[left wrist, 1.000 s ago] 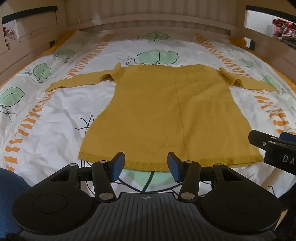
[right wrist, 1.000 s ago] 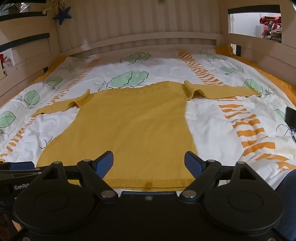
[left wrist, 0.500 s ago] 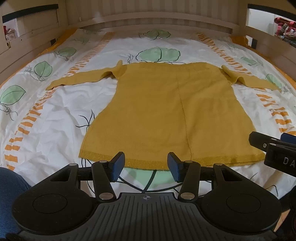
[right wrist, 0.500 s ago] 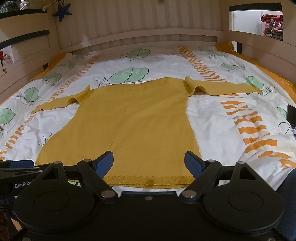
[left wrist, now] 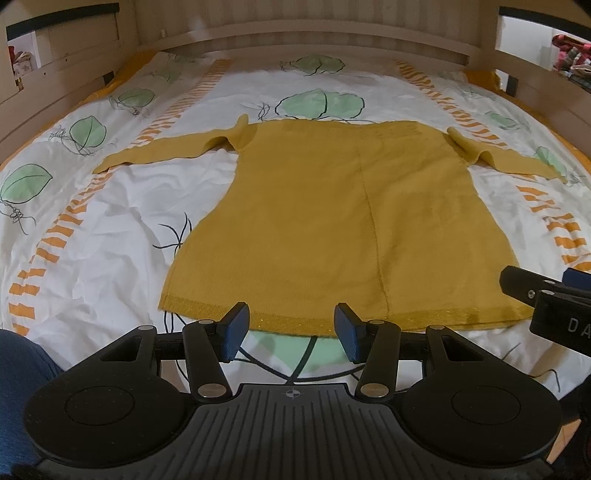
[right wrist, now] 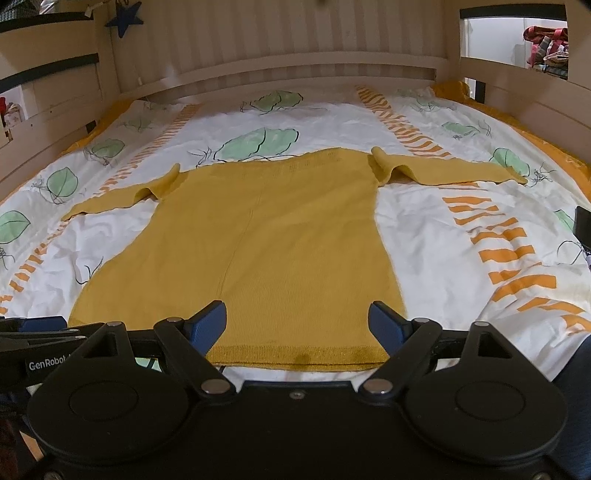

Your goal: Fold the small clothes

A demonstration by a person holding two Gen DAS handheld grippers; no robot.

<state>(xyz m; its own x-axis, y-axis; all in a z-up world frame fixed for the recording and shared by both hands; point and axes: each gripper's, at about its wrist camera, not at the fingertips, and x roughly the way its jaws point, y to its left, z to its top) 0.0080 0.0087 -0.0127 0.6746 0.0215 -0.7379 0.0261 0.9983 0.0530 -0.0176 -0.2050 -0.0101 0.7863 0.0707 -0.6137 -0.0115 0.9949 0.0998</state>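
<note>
In the left wrist view, my left gripper [left wrist: 290,328] stands released at lower centre, just short of the hem of the yellow sweater [left wrist: 332,218] spread flat on the leaf-print bedsheet [left wrist: 92,221], with my right gripper [left wrist: 546,295] entering at the right edge. In the right wrist view, my right gripper [right wrist: 297,325] is spread wide, grasping nothing, above the hem of the sweater [right wrist: 258,240]; only this view shows the blue star [right wrist: 123,18] at upper left.

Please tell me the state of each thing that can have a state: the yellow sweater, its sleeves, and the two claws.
Yellow sweater: lies flat on the bedcover, unfolded.
Sleeves: both spread out to the sides, each bunched at the shoulder.
Left claw: open, holds nothing, above the hem.
Right claw: open wider, holds nothing, above the hem.
</note>
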